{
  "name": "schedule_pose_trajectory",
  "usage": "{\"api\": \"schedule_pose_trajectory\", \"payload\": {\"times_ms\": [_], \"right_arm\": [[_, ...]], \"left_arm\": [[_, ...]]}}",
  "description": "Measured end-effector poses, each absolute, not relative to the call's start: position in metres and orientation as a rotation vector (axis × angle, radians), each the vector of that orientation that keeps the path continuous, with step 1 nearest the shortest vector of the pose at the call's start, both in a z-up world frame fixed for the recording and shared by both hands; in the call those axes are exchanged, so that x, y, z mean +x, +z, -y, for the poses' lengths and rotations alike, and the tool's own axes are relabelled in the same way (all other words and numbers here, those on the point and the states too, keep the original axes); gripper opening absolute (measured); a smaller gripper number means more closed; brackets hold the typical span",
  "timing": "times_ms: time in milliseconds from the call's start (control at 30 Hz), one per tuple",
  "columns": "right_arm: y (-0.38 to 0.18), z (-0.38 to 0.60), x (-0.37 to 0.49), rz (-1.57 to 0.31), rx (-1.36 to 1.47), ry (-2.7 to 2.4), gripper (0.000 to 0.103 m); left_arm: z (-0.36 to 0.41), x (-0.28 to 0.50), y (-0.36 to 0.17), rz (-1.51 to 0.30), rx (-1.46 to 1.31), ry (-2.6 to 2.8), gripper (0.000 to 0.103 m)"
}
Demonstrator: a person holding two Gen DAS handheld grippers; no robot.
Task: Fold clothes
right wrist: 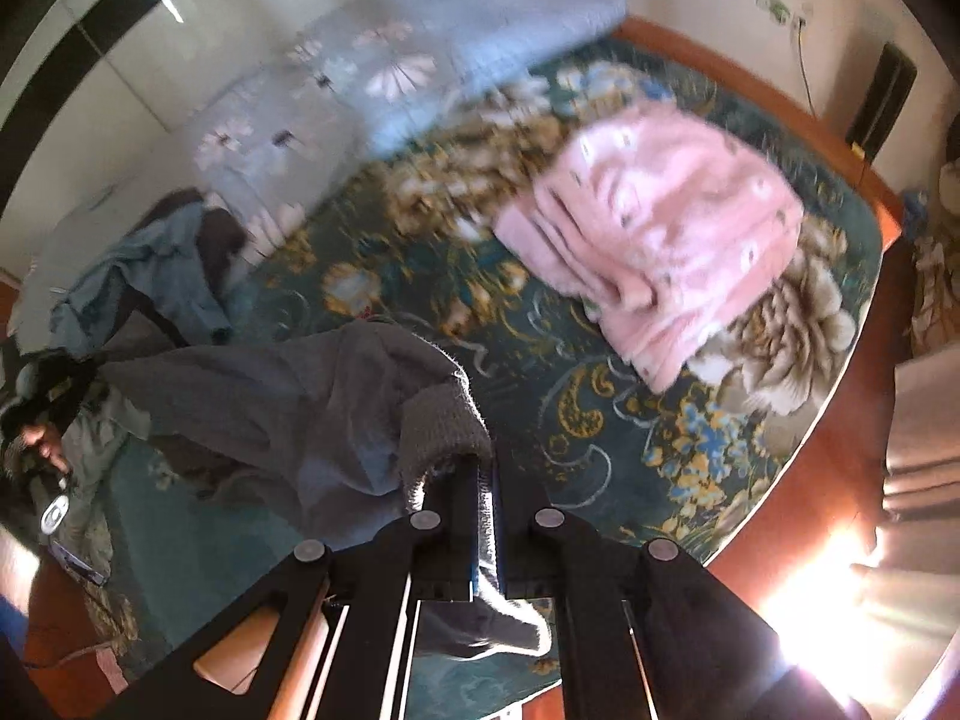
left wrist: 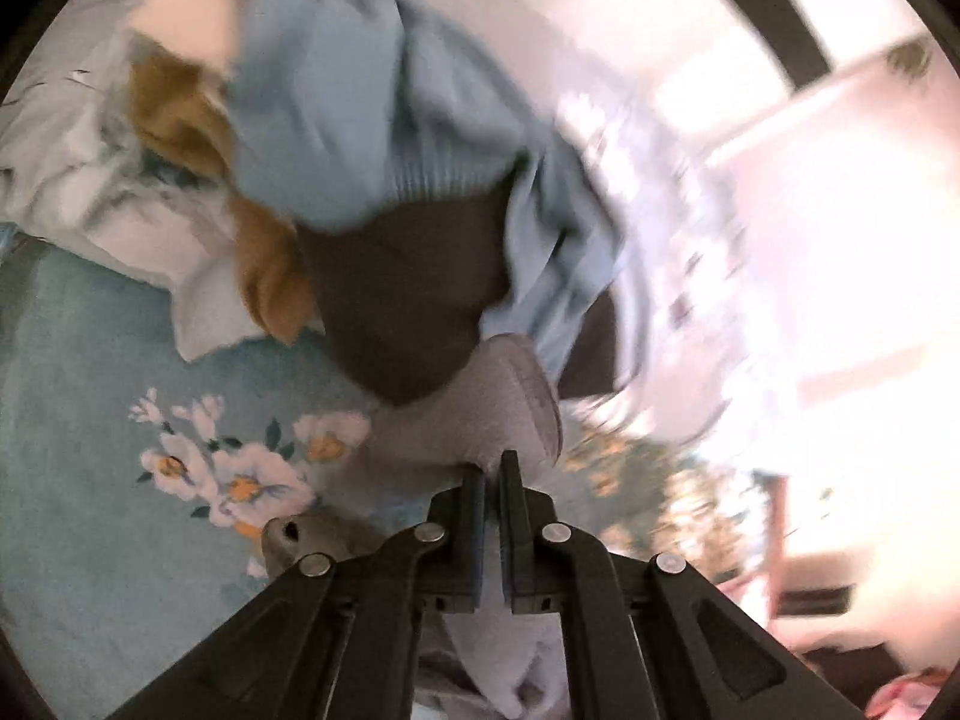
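Observation:
A grey knit garment (right wrist: pixel 288 414) hangs stretched between both grippers above the bed. In the right wrist view my right gripper (right wrist: pixel 487 468) is shut on its ribbed hem (right wrist: pixel 444 420), with grey cloth trailing between the fingers. My left gripper (left wrist: pixel 493 471) is shut on another edge of the same grey garment (left wrist: pixel 480 414), in the left wrist view. Beyond it lies a heap with a light blue sweater (left wrist: pixel 360 102), a dark brown piece (left wrist: pixel 402 300) and a mustard piece (left wrist: pixel 180 114).
A folded pink fleece item (right wrist: pixel 654 228) lies on the dark floral bedspread (right wrist: pixel 600 396). Pale blue flowered pillows (right wrist: pixel 372 78) sit at the head. A bluish garment pile (right wrist: pixel 150 264) lies at left. The bed's wooden edge (right wrist: pixel 810 504) runs along the right. White bedding (left wrist: pixel 90 180) lies left.

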State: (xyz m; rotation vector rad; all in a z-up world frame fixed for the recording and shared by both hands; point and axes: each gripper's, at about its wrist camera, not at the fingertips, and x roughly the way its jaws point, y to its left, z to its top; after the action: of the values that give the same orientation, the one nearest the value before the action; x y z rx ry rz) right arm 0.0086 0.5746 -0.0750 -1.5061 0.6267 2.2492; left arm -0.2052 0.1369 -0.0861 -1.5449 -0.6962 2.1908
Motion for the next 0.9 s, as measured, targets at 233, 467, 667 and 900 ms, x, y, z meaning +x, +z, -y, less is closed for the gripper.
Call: {"api": "schedule_pose_trajectory", "payload": {"times_ms": [233,467,667,900], "right_arm": [[0.003,-0.524,0.005,-0.588,-1.368,2.441,0.003],[0.082,-0.454,0.001,-0.520,-1.241,2.691,0.003],[0.148,-0.379,0.006,-0.492,-1.136,2.985,0.003],[0.223,-0.330,0.037,-0.457,-0.922,3.249,0.003]], "left_arm": [[0.012,-0.167,0.017,0.844,-1.256,2.285,0.004],[0.163,-0.107,0.103,0.821,-1.038,2.467,0.004],[0.253,-0.051,0.183,0.810,-0.801,2.630,0.004],[0.309,0.017,0.271,0.683,-0.492,2.751,0.004]]}}
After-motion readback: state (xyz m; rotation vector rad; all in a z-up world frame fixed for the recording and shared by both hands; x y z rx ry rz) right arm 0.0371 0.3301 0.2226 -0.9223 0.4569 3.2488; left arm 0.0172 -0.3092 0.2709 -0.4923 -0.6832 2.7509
